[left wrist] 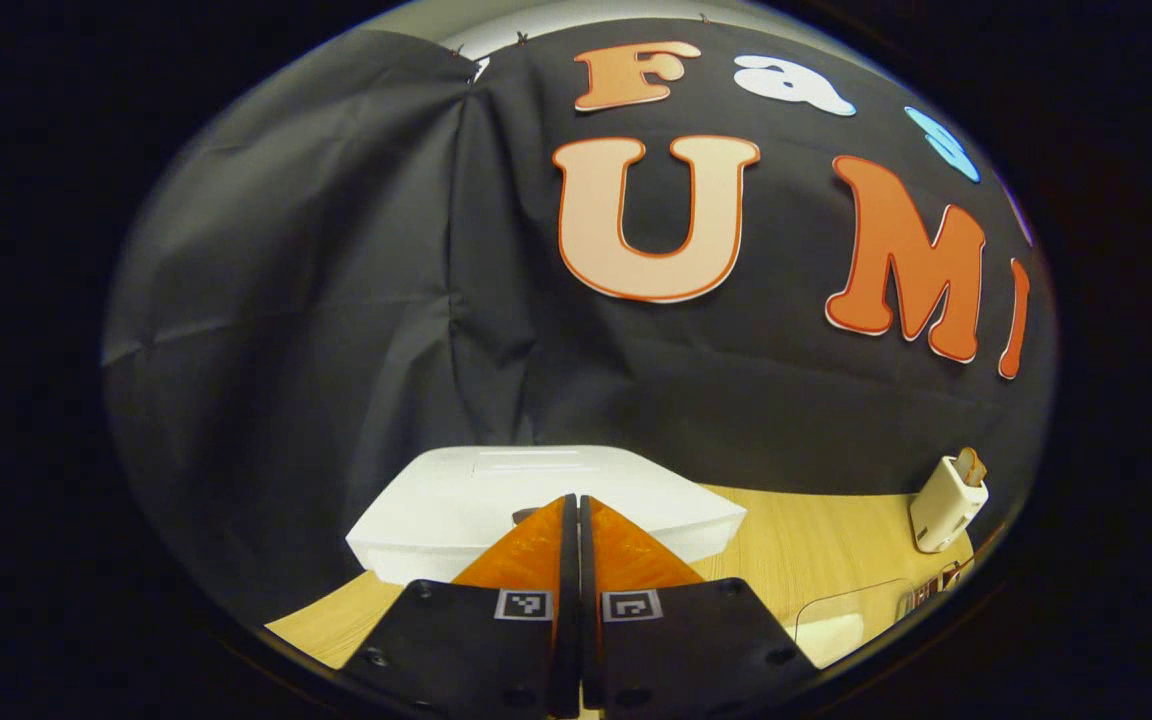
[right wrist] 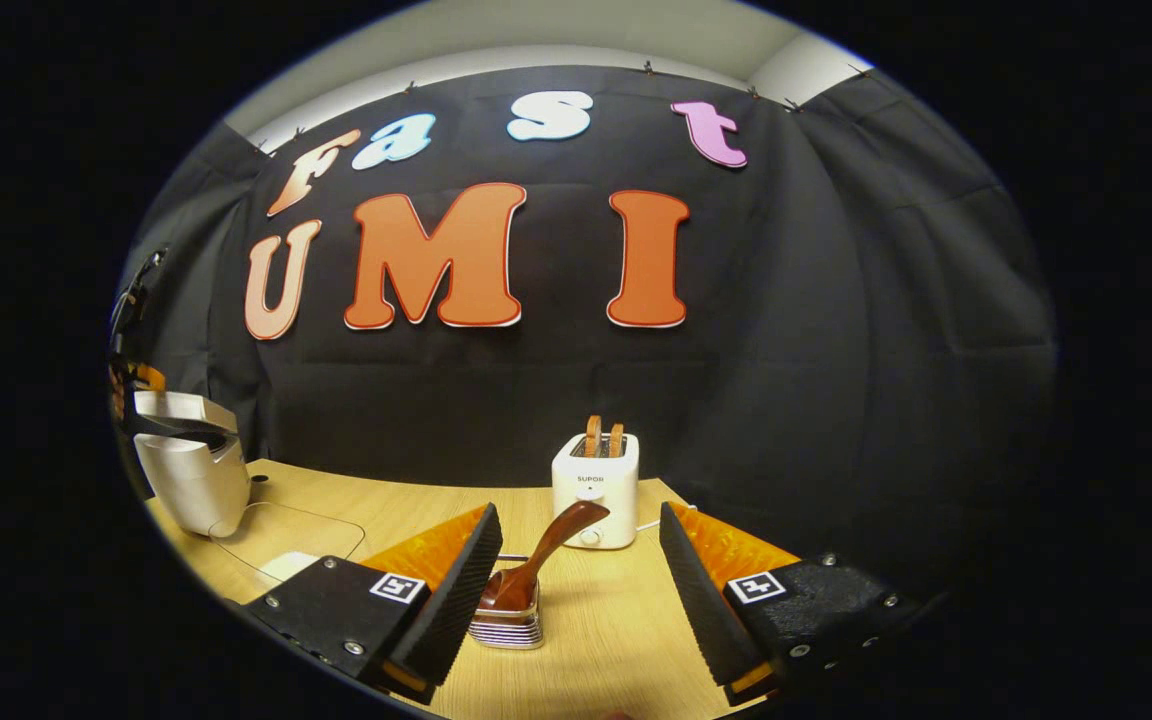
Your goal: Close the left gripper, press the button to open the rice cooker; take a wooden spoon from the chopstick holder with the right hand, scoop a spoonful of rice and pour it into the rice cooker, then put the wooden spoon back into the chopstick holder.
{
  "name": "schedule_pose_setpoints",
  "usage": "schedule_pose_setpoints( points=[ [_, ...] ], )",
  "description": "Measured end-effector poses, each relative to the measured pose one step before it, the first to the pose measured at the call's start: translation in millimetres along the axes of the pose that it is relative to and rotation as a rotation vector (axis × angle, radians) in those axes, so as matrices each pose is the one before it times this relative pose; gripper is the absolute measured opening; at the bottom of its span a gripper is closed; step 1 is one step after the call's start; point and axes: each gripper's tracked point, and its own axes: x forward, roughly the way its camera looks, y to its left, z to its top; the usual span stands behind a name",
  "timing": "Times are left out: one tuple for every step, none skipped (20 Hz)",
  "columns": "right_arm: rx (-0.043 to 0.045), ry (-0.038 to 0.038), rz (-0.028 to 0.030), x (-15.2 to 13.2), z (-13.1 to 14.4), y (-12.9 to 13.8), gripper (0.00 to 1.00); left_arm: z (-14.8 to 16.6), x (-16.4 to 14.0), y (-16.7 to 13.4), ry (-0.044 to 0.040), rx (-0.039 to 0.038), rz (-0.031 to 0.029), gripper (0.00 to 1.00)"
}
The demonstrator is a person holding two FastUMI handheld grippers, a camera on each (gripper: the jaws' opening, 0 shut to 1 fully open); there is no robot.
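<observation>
Fingers pressed together, the left tool [left wrist: 576, 500] makes one blunt point just over the shut rice cooker [left wrist: 546, 505] — suited to pushing its button. The right tool [right wrist: 576, 560] gapes wide and empty, framing the wooden spoon [right wrist: 541, 560] in its chopstick holder [right wrist: 506, 625] on the bench [right wrist: 596, 640].

The white rice cooker [left wrist: 546, 505] sits on the wooden counter [left wrist: 816, 545] with its flat lid down in the left gripper view. In the right gripper view it stands at the far left of the counter [right wrist: 596, 630]. The dark brown wooden spoon [right wrist: 536, 565] rests bowl-down in a low, ribbed metal chopstick holder [right wrist: 508, 625], its curved handle leaning up to the right.
</observation>
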Motion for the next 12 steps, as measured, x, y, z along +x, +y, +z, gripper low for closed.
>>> schedule_pose_setpoints(
  points=[
    [0.00838,0.01472,0.00173,3.54,-4.44,-0.27,0.94,4.87,-4.91,-6.22,-0.00865,-0.00078,-0.01941,0.04],
    [0.01214,0.01435,0.00535,3.94,-4.2,0.15,0.93,2.33,-7.19,-7.4,-0.01152,0.01001,-0.01678,0.05],
    [0.01713,0.01482,0.00689,3.62,-4.54,-0.02,0.94,3.66,-5.5,-3.24,-0.01739,0.01911,-0.00462,0.04],
    [0.02275,0.01521,0.00909,5.27,-4.41,0.28,0.93,2.47,-3.81,-4.92,-0.01467,0.02431,-0.00046,0.04],
    [0.02364,0.01817,0.00937,5.21,-5.0,2.92,0.93,0.77,-2.35,-4.28,-0.01275,0.01873,-0.00159,0.04],
    [0.02298,0.01854,0.00921,5.26,-3.96,2.05,0.92,0.81,-2.65,-6.56,-0.00842,0.01528,-0.01098,0.04],
    [0.02242,0.01391,0.01446,3.43,-4.48,1.33,0.92,-0.13,-5.24,-5.71,-0.00666,0.01021,-0.01246,0.04],
    [0.0223,0.01199,0.01294,3.06,-2.82,1.33,0.92,2.67,-1.1,-3.95,-0.01036,0.00596,-0.01147,0.04],
    [0.01594,0.00632,0.01543,6.2,-3.84,1.7,0.92,3.14,-3.44,-4.09,-0.01205,0.00712,-0.00822,0.04],
    [0.00771,-0.01203,0.00824,9.3,-1.23,-0.64,0.91,1.34,-3.51,-3.47,-0.01255,0.00592,-0.00917,0.04],
    [0.00508,0.01779,-0.01913,9.93,-6.37,-5.09,0.91,1.33,-2.19,-3.91,-0.01009,-0.00034,-0.01189,0.04],
    [0.00978,0.01539,-0.0049,5.58,-6.13,-3.08,0.9,1.74,1.14,-3.5,-0.01181,-0.00374,-0.01179,0.04]
  ],
)
